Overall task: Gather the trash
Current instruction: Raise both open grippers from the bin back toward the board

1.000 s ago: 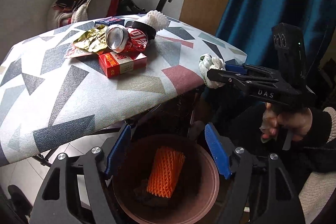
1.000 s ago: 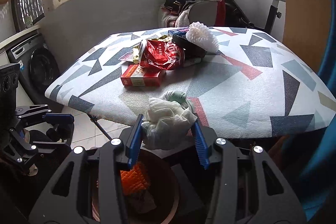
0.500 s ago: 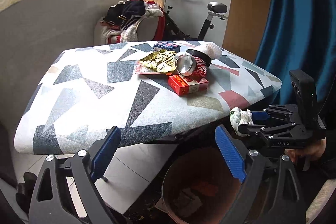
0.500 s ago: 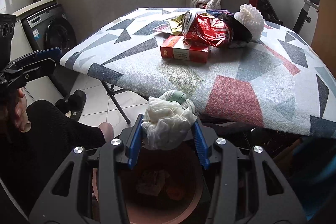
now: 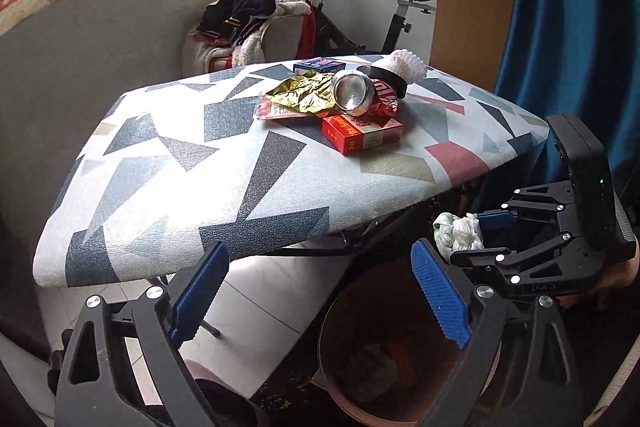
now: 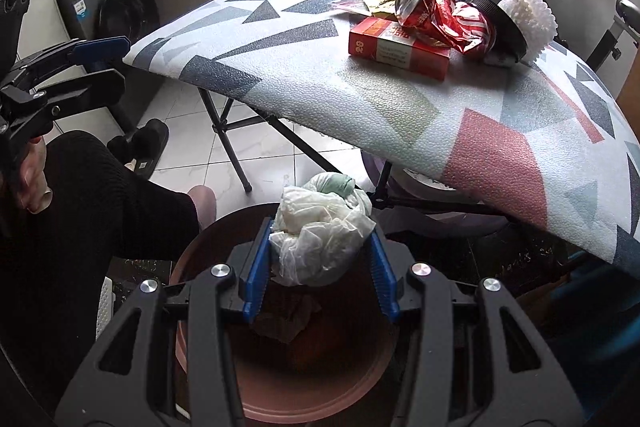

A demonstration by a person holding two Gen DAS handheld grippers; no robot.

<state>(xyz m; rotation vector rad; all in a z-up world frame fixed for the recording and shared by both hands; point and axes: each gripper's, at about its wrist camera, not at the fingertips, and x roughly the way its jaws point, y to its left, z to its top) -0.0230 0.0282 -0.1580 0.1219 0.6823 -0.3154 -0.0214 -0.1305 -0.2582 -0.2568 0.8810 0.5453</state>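
Note:
My right gripper (image 6: 320, 267) is shut on a crumpled white plastic bag (image 6: 320, 227) and holds it right above the round brown bin (image 6: 312, 387) on the floor. The bag also shows in the left wrist view (image 5: 458, 233), over the bin (image 5: 340, 387). My left gripper (image 5: 320, 299) is open and empty, left of the bin, below the table's front edge. On the patterned table (image 5: 200, 167) lie a red box (image 5: 360, 135), a crushed red can (image 5: 360, 95), a gold wrapper (image 5: 300, 95) and a white foam net (image 5: 404, 65).
Trash lies at the bin's bottom (image 6: 288, 319). The table's folding legs (image 6: 228, 131) stand on white tiles. A washing machine (image 6: 108, 7) is at the left. An exercise bike (image 5: 360, 19) and a clothes pile (image 5: 252, 15) stand behind the table. A blue curtain (image 5: 580, 27) hangs at the right.
My left gripper has pulled back and left, away from over the bin. My right gripper has carried the plastic bag down from the table edge to over the bin.

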